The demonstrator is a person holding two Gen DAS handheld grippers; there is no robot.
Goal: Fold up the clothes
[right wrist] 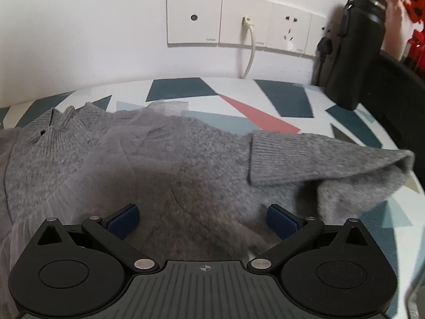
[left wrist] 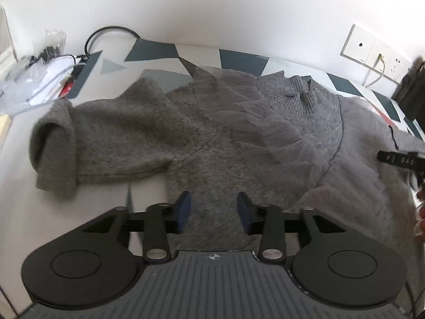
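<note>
On the far left of the surface (left wrist: pixel 16 159) lay clutter: clear bags (left wrist: pixel 51 42), white cables and a black loop of cord (left wrist: pixel 111 33), well apart from the work. Sweater (left wrist: pixel 148 135), grey knit, lay spread flat across the patterned cloth, collar (left wrist: pixel 300 95) toward the wall, a gauze ruffle (left wrist: pixel 239 122) running across the chest.

Left sleeve (left wrist: pixel 66 143) lay out sideways, its cuff turned over on itself. Left gripper (left wrist: pixel 213 212) hung just above the hem area, jaws at a narrow gap, nothing between the pads; fabric under them, no pinch visible.

Right gripper (right wrist: pixel 203 220) stood wide over the body of the sweater, also empty. Right sleeve (right wrist: pixel 318 156) was already doubled inward across the body, ribbed cuff uppermost. A black bottle (right wrist: pixel 358 53) stood at the wall, far right.

Judgement: sleeve-folding stage, about a third through. Right sleeve looks done; left sleeve not yet brought in. Next move likely calls for the left gripper to travel out to the left cuff, close on it, and carry it across the chest without dragging the ruffle.

Writing: wall plates (right wrist: pixel 194 18) carry small grey lettering at their lower corners, too small to read. A strip on the right gripper, seen from the left view, bears marks, illegible.
</note>
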